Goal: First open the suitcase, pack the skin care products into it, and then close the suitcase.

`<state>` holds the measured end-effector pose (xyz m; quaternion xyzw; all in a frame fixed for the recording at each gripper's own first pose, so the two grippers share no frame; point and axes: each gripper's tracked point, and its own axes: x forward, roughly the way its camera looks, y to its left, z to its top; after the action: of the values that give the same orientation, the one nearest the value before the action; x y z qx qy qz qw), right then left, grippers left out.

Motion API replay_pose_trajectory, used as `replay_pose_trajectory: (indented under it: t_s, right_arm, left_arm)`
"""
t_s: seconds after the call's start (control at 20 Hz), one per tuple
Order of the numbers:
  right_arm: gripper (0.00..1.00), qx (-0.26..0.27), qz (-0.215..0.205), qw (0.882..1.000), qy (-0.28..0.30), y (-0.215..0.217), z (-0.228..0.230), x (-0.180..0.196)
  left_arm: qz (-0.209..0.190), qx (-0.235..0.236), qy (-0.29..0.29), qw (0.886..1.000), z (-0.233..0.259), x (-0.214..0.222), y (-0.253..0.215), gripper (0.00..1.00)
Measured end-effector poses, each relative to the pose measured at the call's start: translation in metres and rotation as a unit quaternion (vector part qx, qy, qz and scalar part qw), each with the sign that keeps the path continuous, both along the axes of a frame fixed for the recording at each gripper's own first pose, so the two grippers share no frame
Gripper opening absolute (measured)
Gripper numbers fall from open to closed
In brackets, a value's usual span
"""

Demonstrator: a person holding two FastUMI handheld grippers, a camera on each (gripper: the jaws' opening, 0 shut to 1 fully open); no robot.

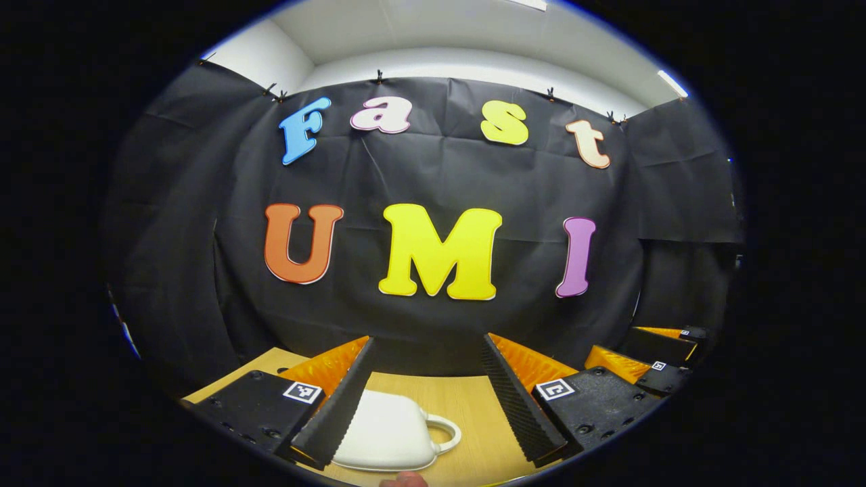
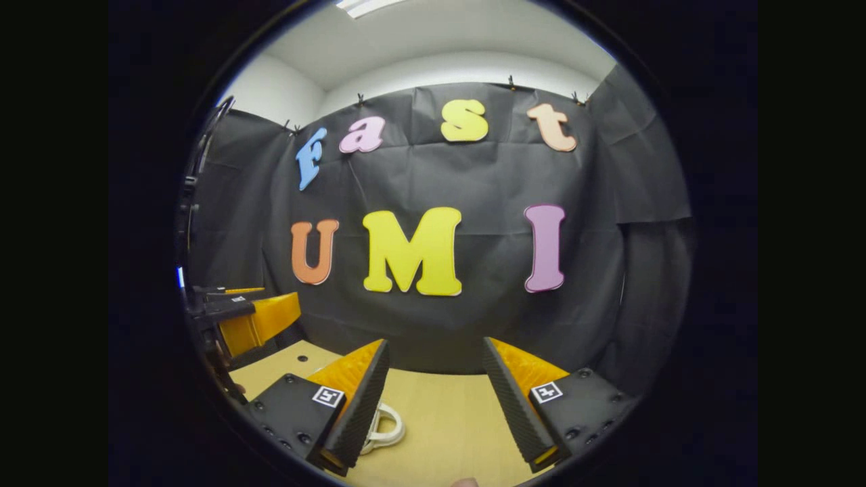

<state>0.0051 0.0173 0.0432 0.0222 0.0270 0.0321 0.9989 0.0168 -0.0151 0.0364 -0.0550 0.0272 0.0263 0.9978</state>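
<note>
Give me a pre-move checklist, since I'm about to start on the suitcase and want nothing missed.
1. Left tool open: ok, fingers wide apart, holding nothing.
2. Right tool open: ok, fingers wide apart, holding nothing.
3. White suitcase on the wooden table: ok, it lies below the left tool, handle pointing right.
4. Suitcase open: cannot tell, no seam or gap shows from here.
5. Handle within the right tool's approach: ok, it shows beside that tool's left finger.
6. Skin care products located: cannot tell.
7. Tools apart from each other: ok, they sit side by side with space between.
</note>
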Motion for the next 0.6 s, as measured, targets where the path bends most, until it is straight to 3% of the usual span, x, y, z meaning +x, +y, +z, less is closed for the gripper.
replay_pose_trajectory:
  t_s: [0.05,0.6]
  right_arm:
    - [0.81,0.003,-0.008,1.0,-0.007,0.001,0.004,-0.001]
    - [0.81,0.019,-0.015,1.0,-0.001,0.014,0.0,0.001]
  left_arm:
    - [0.003,-0.001,-0.002,1.0,0.001,-0.003,0.003,0.99]
    - [0.004,-0.005,0.01,1.0,-0.008,-0.015,0.016,0.99]
